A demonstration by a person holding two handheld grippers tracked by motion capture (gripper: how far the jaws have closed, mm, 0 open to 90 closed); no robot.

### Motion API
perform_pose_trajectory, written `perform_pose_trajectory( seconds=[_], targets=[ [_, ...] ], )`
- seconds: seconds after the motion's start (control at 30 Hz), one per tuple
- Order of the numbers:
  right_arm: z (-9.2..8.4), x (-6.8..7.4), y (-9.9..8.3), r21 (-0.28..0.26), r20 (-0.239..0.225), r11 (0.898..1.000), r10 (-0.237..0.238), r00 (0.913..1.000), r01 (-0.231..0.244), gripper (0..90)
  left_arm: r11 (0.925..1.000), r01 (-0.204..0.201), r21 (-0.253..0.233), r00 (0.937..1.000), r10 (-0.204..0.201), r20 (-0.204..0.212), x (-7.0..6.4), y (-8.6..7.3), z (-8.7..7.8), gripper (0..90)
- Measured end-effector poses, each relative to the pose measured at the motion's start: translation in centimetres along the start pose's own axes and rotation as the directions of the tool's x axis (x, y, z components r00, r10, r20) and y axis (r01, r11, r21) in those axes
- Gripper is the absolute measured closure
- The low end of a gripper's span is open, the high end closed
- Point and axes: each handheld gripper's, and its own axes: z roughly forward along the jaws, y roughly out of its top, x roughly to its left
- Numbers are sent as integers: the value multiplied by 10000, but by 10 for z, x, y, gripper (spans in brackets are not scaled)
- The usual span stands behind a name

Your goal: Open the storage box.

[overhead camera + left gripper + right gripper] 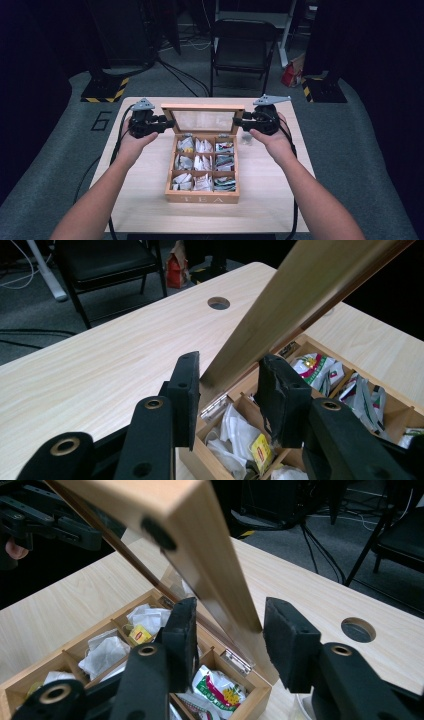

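your left gripper pinches the raised lid by its left edge; your right gripper stands spread around its right edge. the tea box sits mid-table, lid's long axis crosswise, bare wood either side.

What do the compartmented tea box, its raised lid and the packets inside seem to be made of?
The compartmented tea box looks like light unvarnished wood, with visible grain and "TEA" marked on its front. The raised lid is a matching wooden frame around a clear pane, glass or plastic, I can't tell which. The packets look like crinkled white paper and glossy printed foil or plastic.
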Motion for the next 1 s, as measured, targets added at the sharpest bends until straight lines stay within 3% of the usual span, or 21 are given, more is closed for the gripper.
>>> perform_pose_trajectory(
  seconds=[0.37,1.0],
  targets=[
    [-19,16,-4,-43,-143,9998,-193,9997,192,580,9998,126,-160,9998,-123,172,-8,-11,-7,586],
    [-27,29,-24,-374,-76,9988,-307,9995,304,577,9991,13,-430,9996,-1,282,-38,-10,-49,574]
  ],
)
